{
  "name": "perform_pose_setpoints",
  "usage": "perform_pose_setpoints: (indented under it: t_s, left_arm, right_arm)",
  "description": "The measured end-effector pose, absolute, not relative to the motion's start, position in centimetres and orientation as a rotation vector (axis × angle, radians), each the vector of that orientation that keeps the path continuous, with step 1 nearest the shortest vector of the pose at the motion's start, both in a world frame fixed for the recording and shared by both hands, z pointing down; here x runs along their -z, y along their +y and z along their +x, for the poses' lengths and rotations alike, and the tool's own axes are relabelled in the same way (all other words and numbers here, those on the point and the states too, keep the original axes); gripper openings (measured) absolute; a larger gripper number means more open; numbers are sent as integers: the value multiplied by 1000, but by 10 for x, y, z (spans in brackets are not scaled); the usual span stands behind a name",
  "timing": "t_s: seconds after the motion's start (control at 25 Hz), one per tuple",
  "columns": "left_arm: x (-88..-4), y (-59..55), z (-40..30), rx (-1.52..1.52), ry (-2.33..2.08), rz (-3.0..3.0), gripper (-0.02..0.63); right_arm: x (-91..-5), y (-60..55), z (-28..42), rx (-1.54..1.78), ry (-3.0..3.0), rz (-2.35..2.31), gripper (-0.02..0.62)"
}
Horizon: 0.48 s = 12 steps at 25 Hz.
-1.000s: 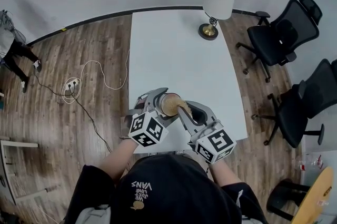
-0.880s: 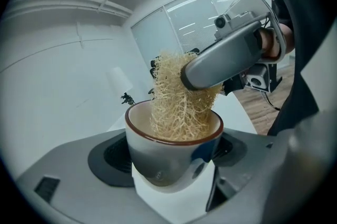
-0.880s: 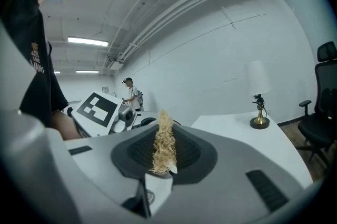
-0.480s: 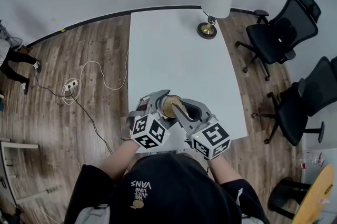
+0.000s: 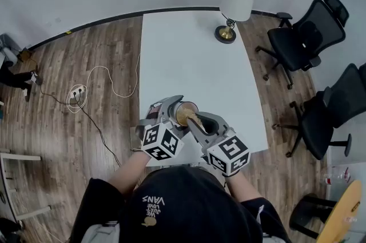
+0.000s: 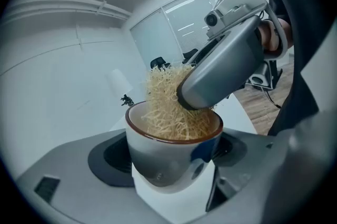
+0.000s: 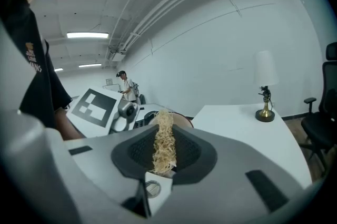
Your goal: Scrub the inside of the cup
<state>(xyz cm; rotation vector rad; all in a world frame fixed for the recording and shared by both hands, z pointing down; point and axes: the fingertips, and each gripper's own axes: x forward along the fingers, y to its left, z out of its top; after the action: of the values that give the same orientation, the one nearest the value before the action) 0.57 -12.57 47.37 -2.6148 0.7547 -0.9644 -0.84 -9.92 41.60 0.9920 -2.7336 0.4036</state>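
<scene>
A cable [image 5: 108, 79] loops over the wooden floor at the far left. The left gripper [image 5: 178, 112] is closed on the cup [image 5: 184, 115], held over the near edge of the white table [image 5: 189, 53]. In the left gripper view its jaws press the cup's [image 6: 158, 157] sides, one on each side, mouth up. The cup is pale with a brown rim and a blue patch on its wall. A straw-coloured fibre scrubber [image 6: 167, 104] fills the mouth and sticks up above the rim. The right gripper [image 5: 198, 122] comes in from the right, its tip at the cup's mouth. In the right gripper view its jaws are nearly together, pinching the scrubber [image 7: 164, 138] in a thin strip. A lamp [image 5: 235, 4] stands at the table's far end. Black chairs [image 5: 303, 36] stand to the right.
</scene>
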Motion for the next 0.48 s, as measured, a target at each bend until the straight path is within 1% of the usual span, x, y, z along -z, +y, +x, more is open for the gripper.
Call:
perform_pose_setpoints:
  t_s: [0.2,0.48]
  left_arm:
    - [-473,-122,13,947,727,-2635,417]
    - [-470,-115,22,943,673,-2603,417]
  right_arm:
    - [-410,-104,-16,-389,-2750,974,71]
    - [-412,-117,5,-334,-2673,1063,71]
